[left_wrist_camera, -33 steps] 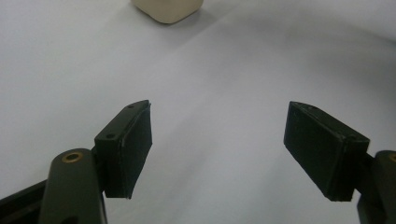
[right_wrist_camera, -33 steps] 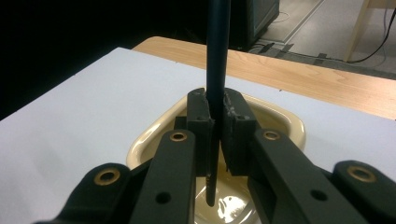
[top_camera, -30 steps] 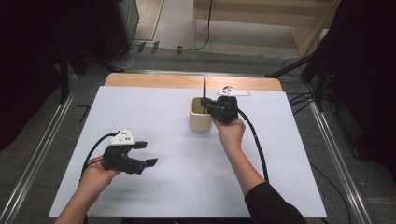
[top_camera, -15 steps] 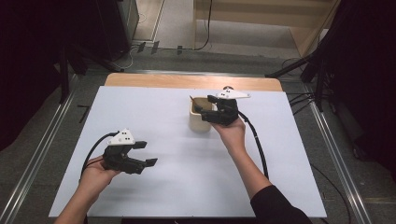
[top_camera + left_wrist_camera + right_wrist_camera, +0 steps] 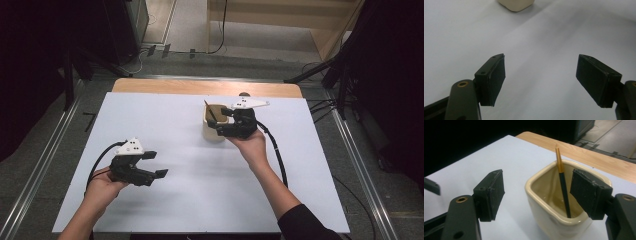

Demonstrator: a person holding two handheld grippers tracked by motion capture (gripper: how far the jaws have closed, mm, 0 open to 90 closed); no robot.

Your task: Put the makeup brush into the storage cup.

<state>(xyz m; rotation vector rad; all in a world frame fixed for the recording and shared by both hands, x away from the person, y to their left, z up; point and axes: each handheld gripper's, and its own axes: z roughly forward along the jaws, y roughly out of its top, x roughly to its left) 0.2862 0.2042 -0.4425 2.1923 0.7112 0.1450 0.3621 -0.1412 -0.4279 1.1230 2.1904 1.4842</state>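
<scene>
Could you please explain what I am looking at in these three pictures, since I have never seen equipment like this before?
There is no robot here: a person holds a hand tool with two black jaws in each hand. The high view is taken from above the person's side of a table covered by a white sheet. There the left gripper is near the person, and the right gripper is at a cream cup farther back.

The other two pictures come from small cameras riding on the tools, looking along their jaws. In the left gripper view the jaws stand wide apart over bare sheet and hold nothing. In the right gripper view the jaws are open too, one on each side of the cup's near wall. A thin black stick with a gold tip leans inside the cup, untouched.
</scene>
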